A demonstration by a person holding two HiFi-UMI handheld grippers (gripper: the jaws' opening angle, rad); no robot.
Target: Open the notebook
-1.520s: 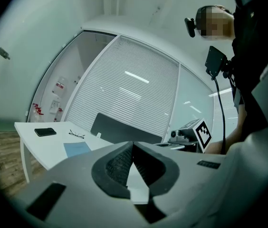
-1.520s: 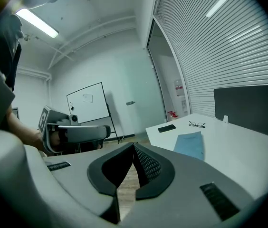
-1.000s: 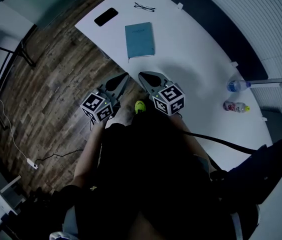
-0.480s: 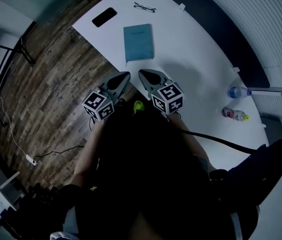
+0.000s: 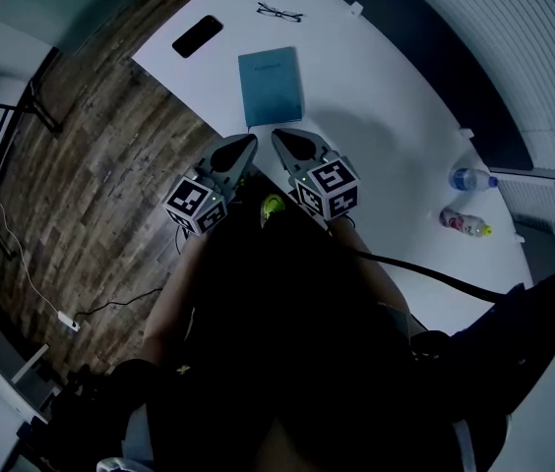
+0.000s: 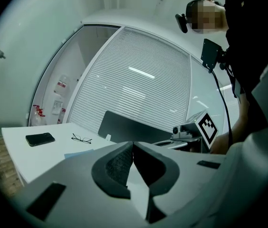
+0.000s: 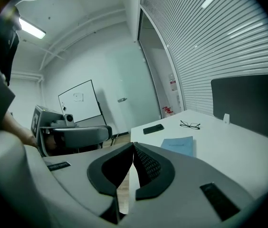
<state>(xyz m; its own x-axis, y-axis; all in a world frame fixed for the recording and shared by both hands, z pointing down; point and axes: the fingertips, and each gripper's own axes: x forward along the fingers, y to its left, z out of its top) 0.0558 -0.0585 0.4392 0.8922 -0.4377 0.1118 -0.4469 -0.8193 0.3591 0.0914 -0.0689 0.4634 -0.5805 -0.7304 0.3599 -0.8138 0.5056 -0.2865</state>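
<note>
- Holding the left gripper [image 5: 249, 143] at 11 o'clock of the body, jaws pressing together and pinching nothing.
- Holding the right gripper [image 5: 278, 137] just beside it at 1 o'clock, jaws likewise pressing together with nothing between them.
- Hovering both tips by the near edge of the white table [image 5: 386, 106], touching nothing.
- Facing the blue notebook [image 5: 271, 87] at 12 o'clock of both tips, near but apart, lying closed and flat on the table.
- Not telling from here which edge is the spine. Guessing wrong would mean prying at the bound side.
- Risking a shove instead of a lift. Arriving with jaws pressed together and nudging a thin cover on a smooth top would likely send the notebook sliding toward 12 o'clock.
- Risking a grab of several pages along with the cover, through biting too deep at the edge.
- Risking the whole notebook lifting, through raising the cover with nothing pinning the rest down.
- Passing the dark phone [image 5: 197, 36] at 10 o'clock of the notebook and the glasses [image 5: 279, 11] at 12 o'clock. A sliding notebook could be bumping the glasses.
- Leaving two bottles [image 5: 471, 178] well apart at 4 o'clock, probably out of harm's way.
</note>
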